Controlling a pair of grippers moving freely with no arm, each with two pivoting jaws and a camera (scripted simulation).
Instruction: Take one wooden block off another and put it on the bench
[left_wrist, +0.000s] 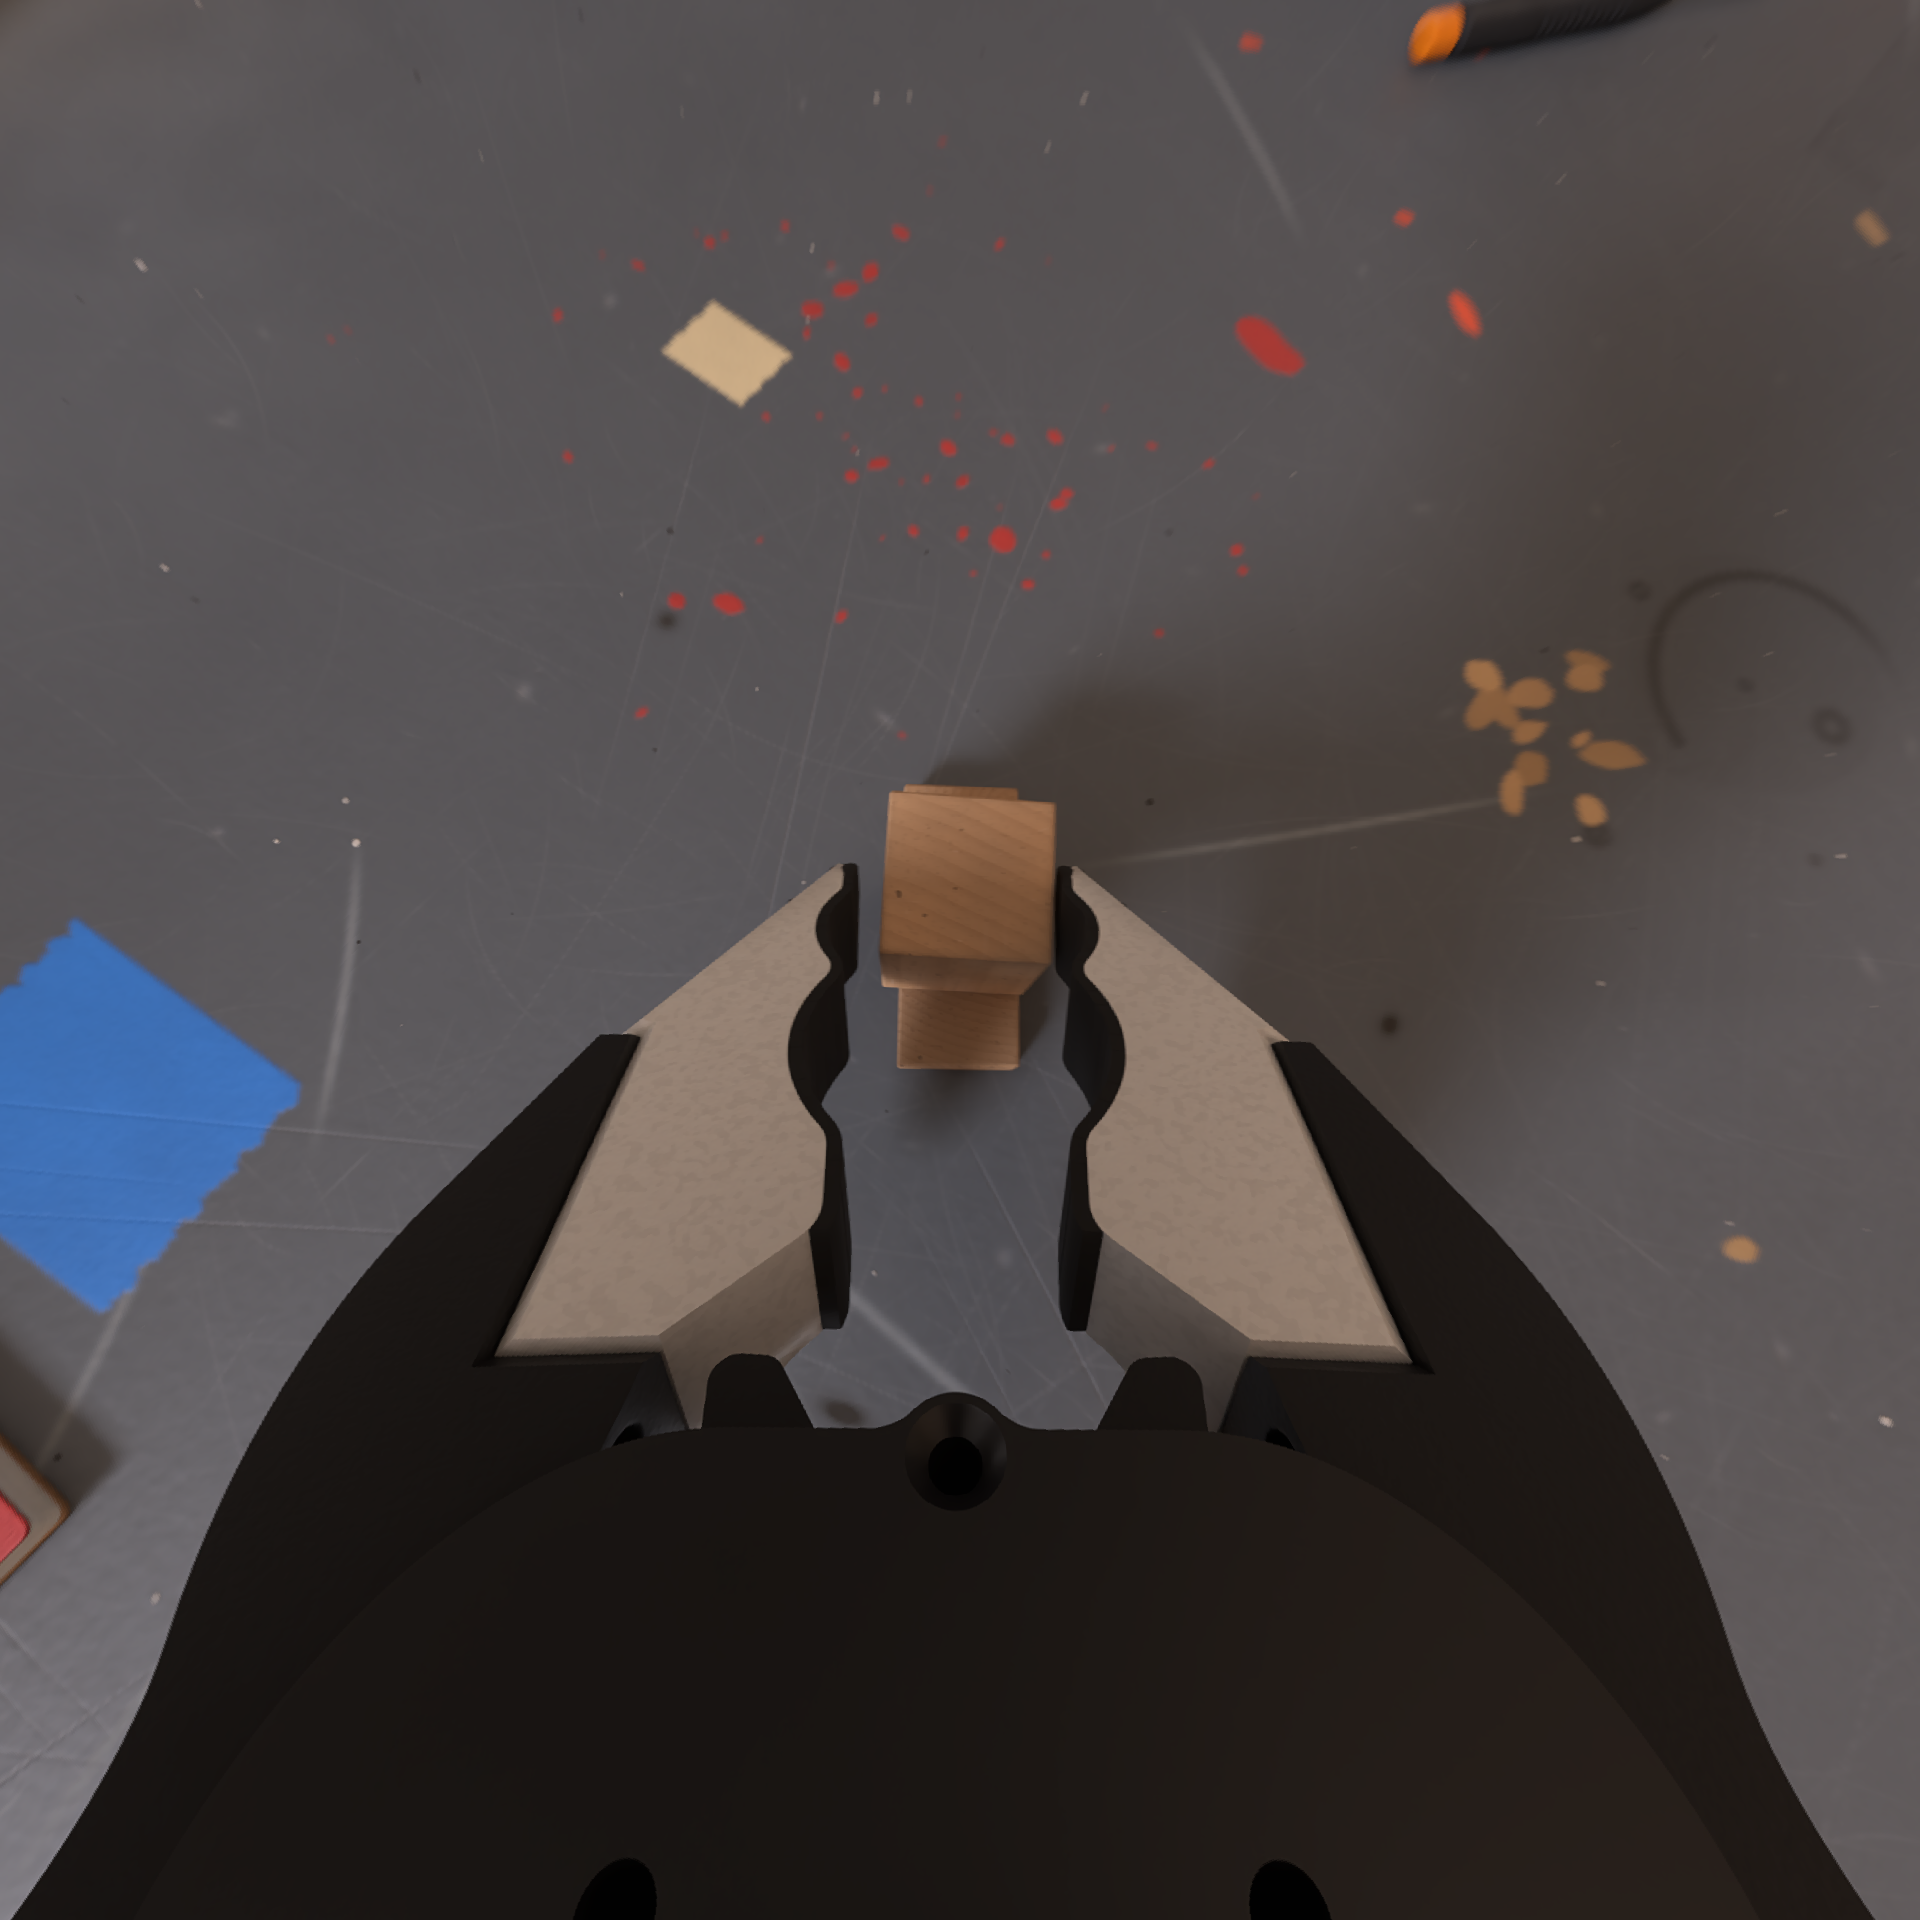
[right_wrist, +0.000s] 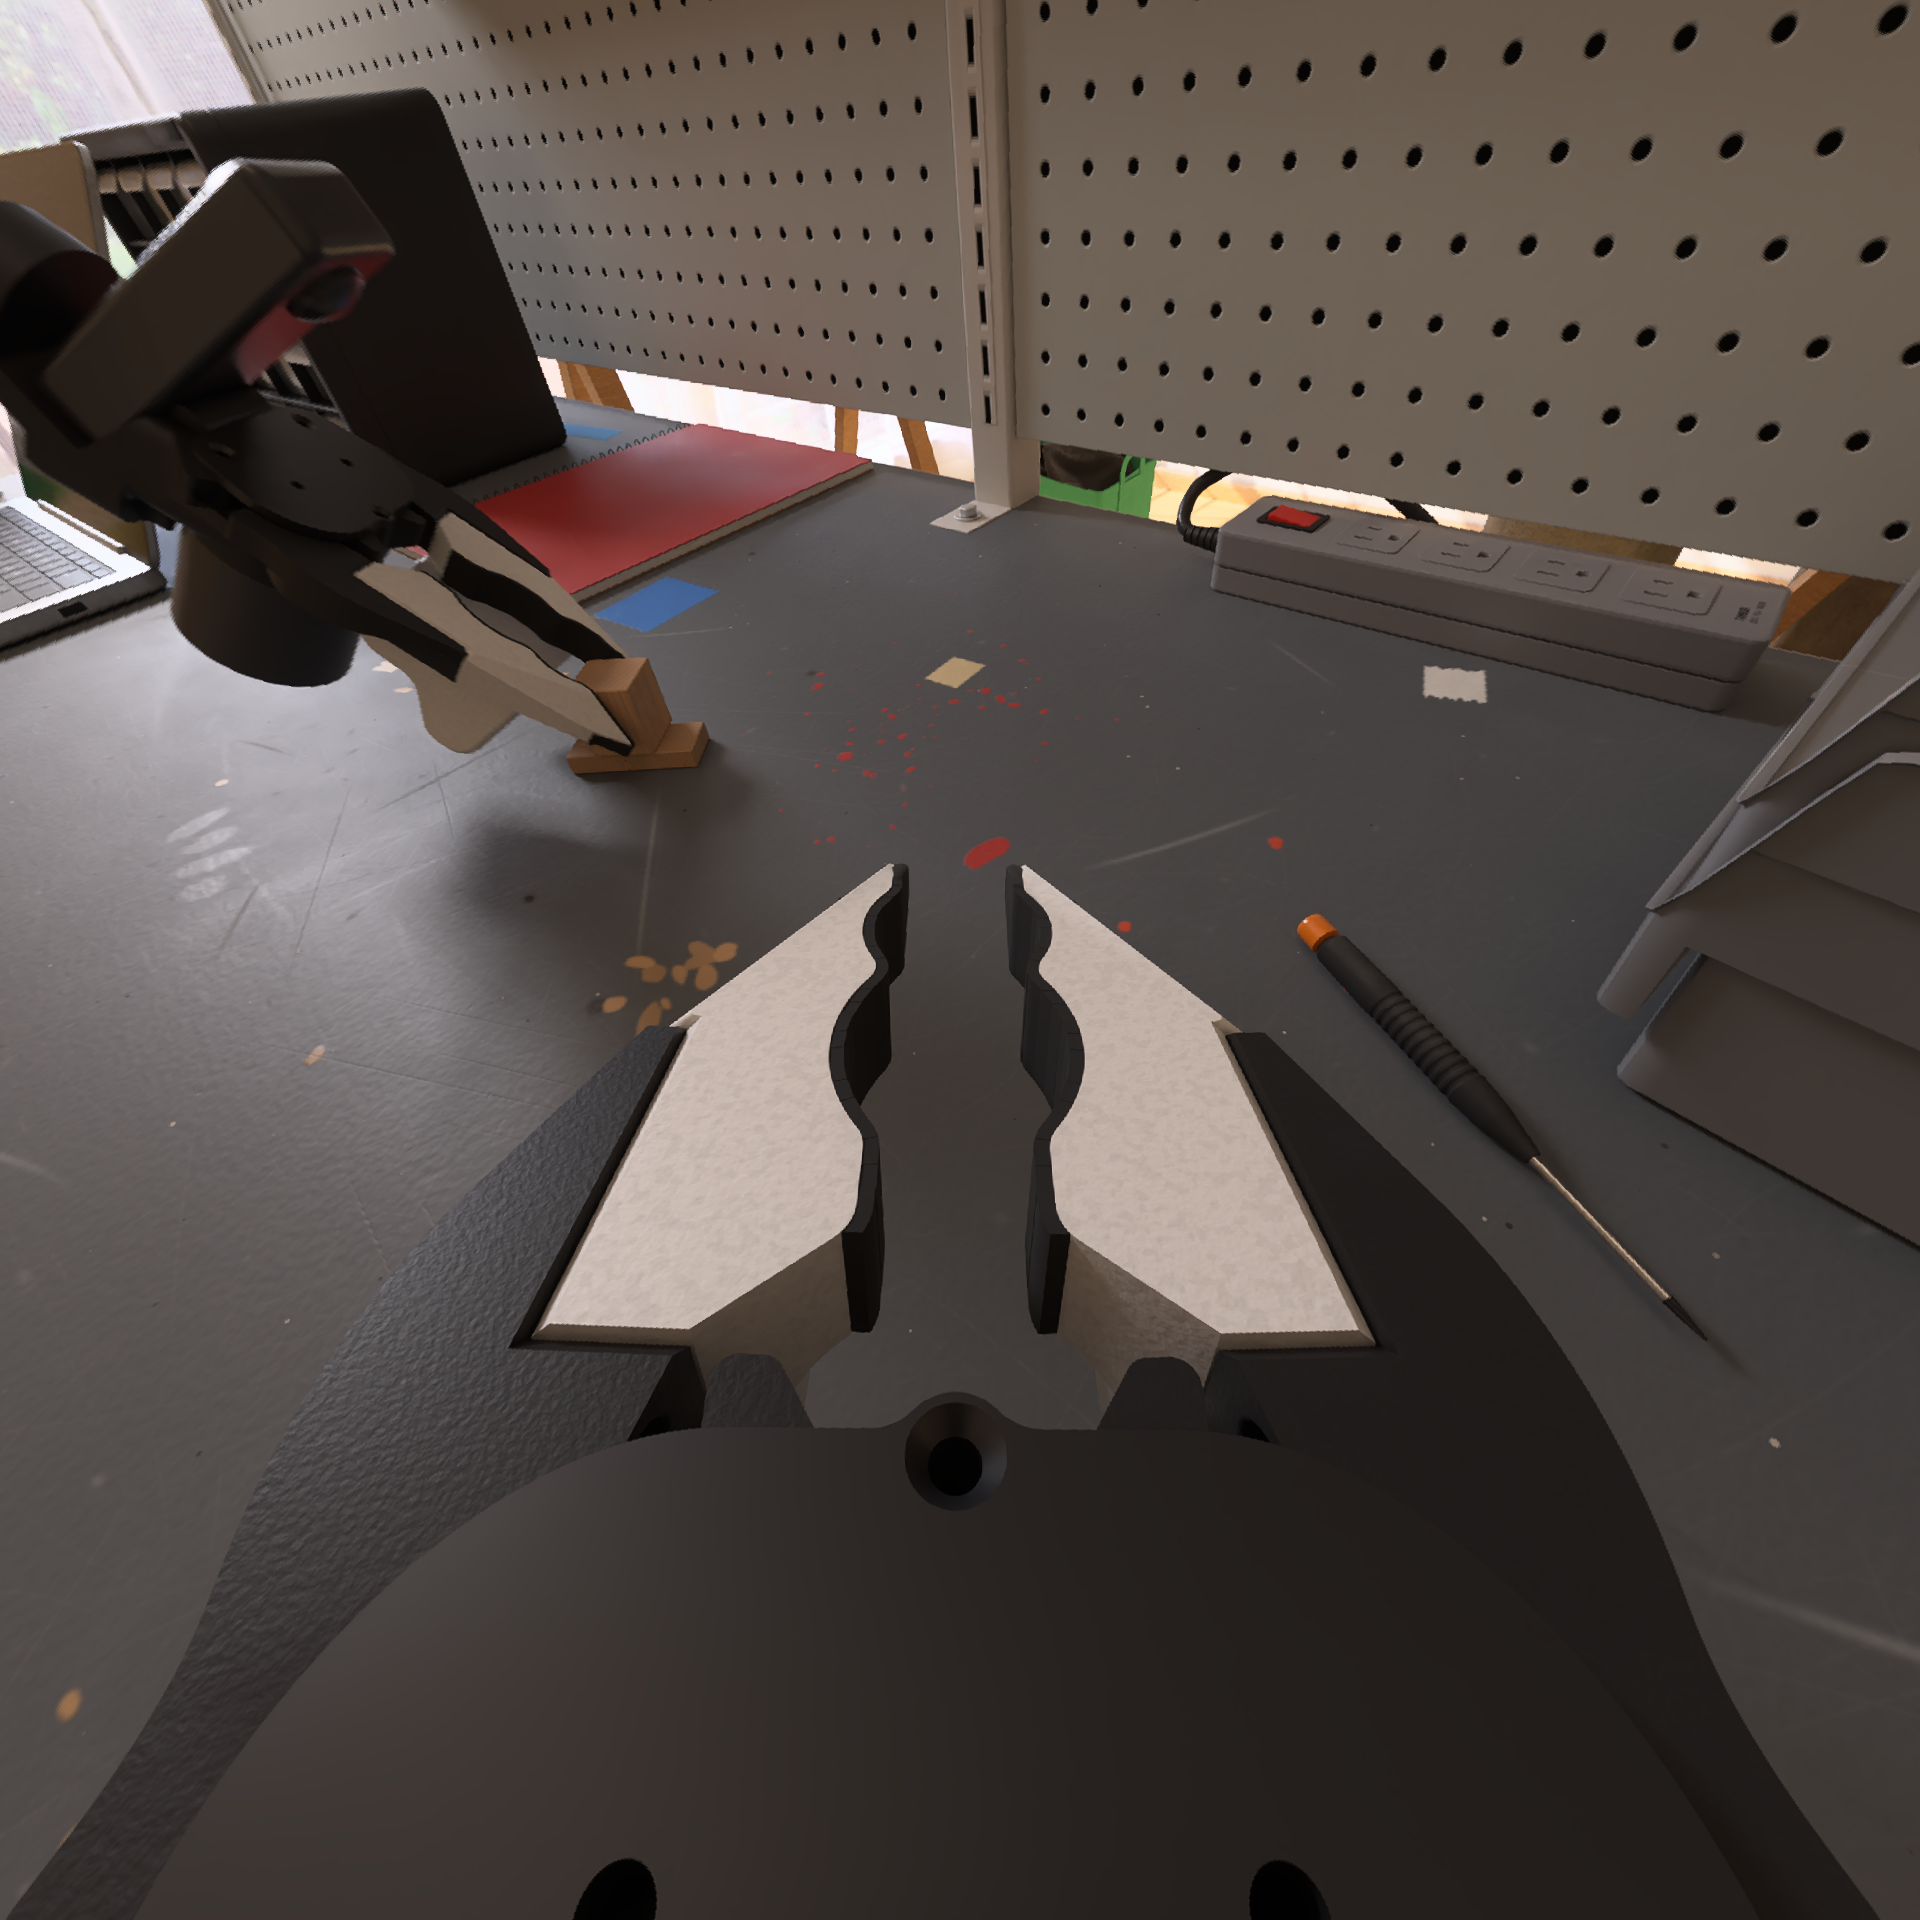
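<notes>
The left tongs (left_wrist: 956, 883) straddle the top block (left_wrist: 966, 883) at the centre of the left wrist frame, 1 tip on each side, a thin gap on the left and the right tip at or almost at the wood. I cannot tell whether they are pinching it yet. That block stands on the lower block (left_wrist: 956, 1029), which lies flat on the grey counter (left_wrist: 416, 623). In the right wrist frame the same stack sits at middle left, with the left tongs (right_wrist: 608, 717) coming down on it at a slant and the tips low on the upright block (right_wrist: 629, 696), close to the flat one (right_wrist: 665, 750).

The risks I see from here:
- The tips are near the seam between the 2 blocks, so a squeeze may catch the lower block and lift both.
- With uneven gaps, 1 finger would touch first and could shove the top block sideways or topple it.
- The slanted approach means a lift may drag rather than rise clean, nudging the base out of place.

The right tongs (right_wrist: 956, 883) hang open and empty at the lower centre of their frame, well apart from the stack, near a screwdriver (right_wrist: 1455, 1070).
</notes>
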